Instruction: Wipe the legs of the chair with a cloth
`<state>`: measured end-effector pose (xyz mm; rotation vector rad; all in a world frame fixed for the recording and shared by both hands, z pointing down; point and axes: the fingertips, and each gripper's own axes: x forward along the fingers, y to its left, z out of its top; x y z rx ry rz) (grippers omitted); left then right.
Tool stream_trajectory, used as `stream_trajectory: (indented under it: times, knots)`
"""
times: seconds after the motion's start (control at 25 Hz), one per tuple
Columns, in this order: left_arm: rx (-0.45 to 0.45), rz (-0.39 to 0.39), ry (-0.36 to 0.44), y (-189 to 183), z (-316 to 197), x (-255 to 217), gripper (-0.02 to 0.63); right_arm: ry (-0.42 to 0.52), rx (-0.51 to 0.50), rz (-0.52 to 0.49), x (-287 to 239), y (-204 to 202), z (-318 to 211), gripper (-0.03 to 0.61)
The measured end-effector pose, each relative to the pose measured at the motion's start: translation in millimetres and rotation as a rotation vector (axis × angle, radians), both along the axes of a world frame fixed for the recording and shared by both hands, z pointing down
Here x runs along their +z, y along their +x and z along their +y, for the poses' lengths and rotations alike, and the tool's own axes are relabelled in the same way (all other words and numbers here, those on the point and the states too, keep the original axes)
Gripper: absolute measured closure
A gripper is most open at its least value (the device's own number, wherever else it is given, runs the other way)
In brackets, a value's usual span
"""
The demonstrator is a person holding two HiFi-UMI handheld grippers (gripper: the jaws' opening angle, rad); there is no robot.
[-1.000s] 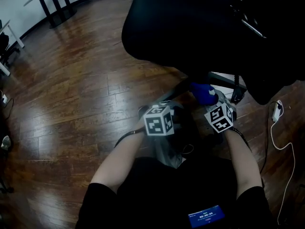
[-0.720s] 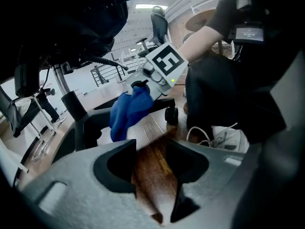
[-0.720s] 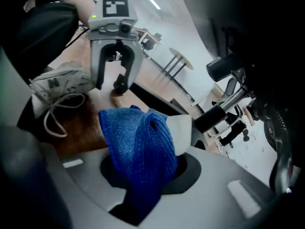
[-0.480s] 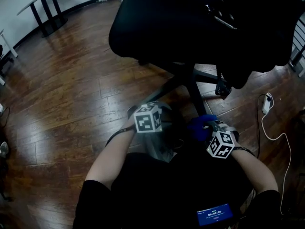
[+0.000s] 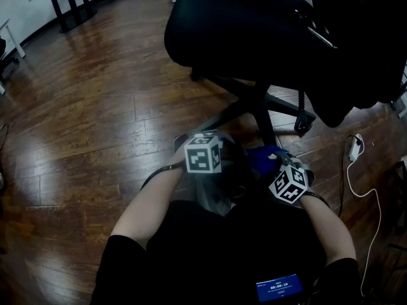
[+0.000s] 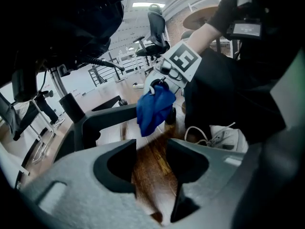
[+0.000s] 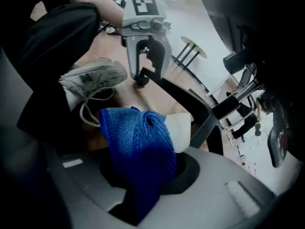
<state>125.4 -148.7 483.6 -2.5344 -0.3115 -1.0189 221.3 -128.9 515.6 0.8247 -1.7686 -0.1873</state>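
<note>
The right tool (image 7: 153,144) is clamped on a bunched blue knitted cloth (image 7: 136,147), which hangs beside the near end of a black leg (image 6: 107,119) of the black swivel office chair (image 5: 254,30), just above the brown wooden plank floor (image 5: 95,107); whether cloth and leg touch cannot be told. The left tool (image 6: 151,149) holds nothing, its jaws only a narrow gap apart with bare floor showing between them. It hovers just left of the right tool, pointing down at that same leg beside the person's white laced sneaker (image 7: 90,82).
</note>
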Motion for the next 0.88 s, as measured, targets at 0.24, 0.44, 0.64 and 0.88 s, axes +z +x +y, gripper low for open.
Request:
stream_trajectory:
  times: [0.24,0.44,0.64,0.88]
  knots:
    - [-0.003,0.019,-0.046,4,-5,4,0.428,0.155,0.01,0.058,-23,-7,-93,0.492]
    - [-0.012,0.034,-0.053,5,-6,3,0.428,0.243,0.032,0.044,-39,-9,-136,0.489]
    - [-0.013,0.004,-0.055,-1,-5,9,0.428,0.168,-0.052,0.121,-21,-9,-92,0.494]
    - [0.008,-0.031,-0.037,-3,3,11,0.428,-0.038,-0.144,0.134,11,-3,25,0.494]
